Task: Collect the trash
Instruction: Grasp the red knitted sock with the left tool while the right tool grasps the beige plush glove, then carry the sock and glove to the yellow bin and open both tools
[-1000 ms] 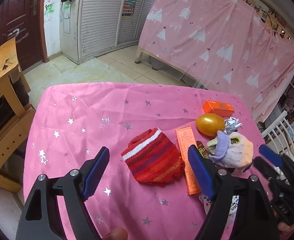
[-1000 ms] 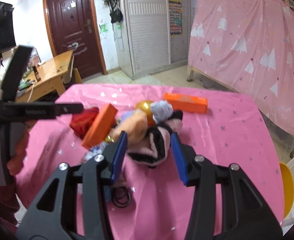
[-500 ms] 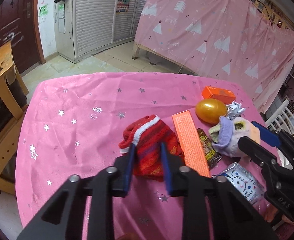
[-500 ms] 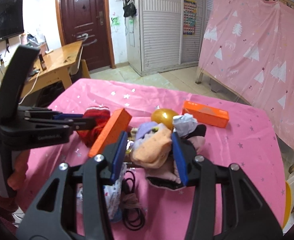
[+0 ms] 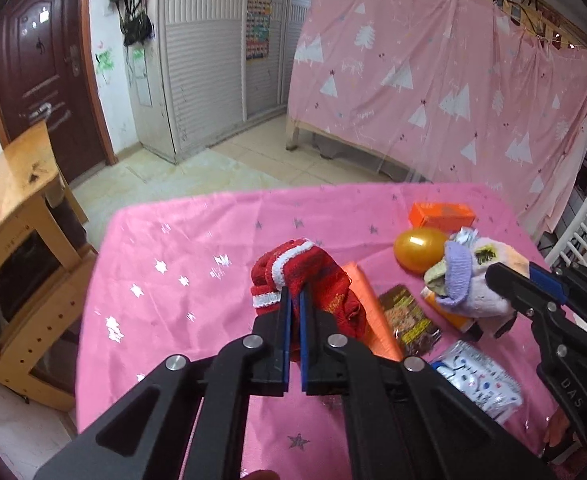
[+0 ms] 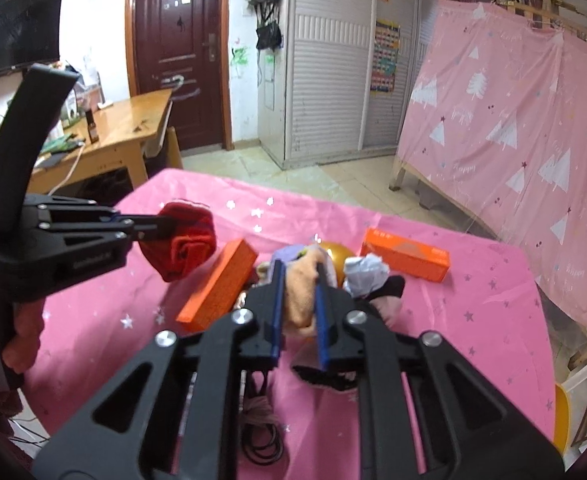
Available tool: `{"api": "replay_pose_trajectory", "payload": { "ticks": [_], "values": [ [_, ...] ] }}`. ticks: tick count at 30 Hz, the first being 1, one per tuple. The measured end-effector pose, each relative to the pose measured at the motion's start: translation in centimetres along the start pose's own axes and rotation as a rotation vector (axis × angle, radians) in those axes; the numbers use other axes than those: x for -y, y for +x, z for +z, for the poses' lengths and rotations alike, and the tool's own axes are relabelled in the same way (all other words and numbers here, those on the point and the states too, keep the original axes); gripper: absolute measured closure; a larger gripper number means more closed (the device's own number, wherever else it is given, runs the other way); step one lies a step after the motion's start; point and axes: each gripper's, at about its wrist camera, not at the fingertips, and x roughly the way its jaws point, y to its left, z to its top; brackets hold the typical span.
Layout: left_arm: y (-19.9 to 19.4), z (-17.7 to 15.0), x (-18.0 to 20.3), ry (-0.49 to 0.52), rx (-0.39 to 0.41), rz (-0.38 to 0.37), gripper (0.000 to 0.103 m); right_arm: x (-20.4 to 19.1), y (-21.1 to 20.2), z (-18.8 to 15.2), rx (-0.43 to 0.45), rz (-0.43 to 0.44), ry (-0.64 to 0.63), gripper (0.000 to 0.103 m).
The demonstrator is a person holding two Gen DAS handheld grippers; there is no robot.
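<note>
Knitted red sock [image 5: 305, 280] pinched by left gripper [image 5: 294, 300], soft

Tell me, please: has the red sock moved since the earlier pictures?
Yes. The red sock, pinched in the left tongs, is lifted off the pink tablecloth.

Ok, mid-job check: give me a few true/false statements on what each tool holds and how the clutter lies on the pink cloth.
1. The left tool is shut on the red knit sock. True.
2. The right tool is wide open over a bare cloth. False: it is shut on the peach sock in the sock pile.
3. The gold egg lies beside the small orange box. True.
4. The long orange box lies inside a bin. False: it lies on the pink tablecloth; no bin shows.
5. The brown snack wrapper lies on the wooden desk. False: it lies on the tablecloth, right of the red sock.
</note>
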Motion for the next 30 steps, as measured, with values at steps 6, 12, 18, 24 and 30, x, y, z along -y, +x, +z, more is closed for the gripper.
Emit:
{"api": "replay_pose_trajectory", "payload": {
  "ticks": [6,12,18,24,30],
  "values": [
    [-2.8,1.6,1.3,0.033,0.053,0.018,0.103,1.0,-1.5,0.2,0.034,-0.009,0.012,0.090],
    [-4.1,2.6,4.0,0.065,0.072,-0.001,0.103,2.8,-3.4,-0.1,0.060,-0.046,0.028,0.090],
    [-4.5,3.0,8.1,0.108,0.080,-0.045,0.103,6.1,-5.4,-1.0,0.077,-0.106,0.078,0.090],
    [-4.5,3.1,13.3,0.163,0.077,-0.100,0.103,9.7,-7.3,-2.5,0.086,-0.168,0.133,0.090],
    [-4.3,2.8,18.5,0.221,0.066,-0.140,0.103,13.6,-8.6,-4.4,0.084,-0.206,0.184,0.090]
  ]
}}
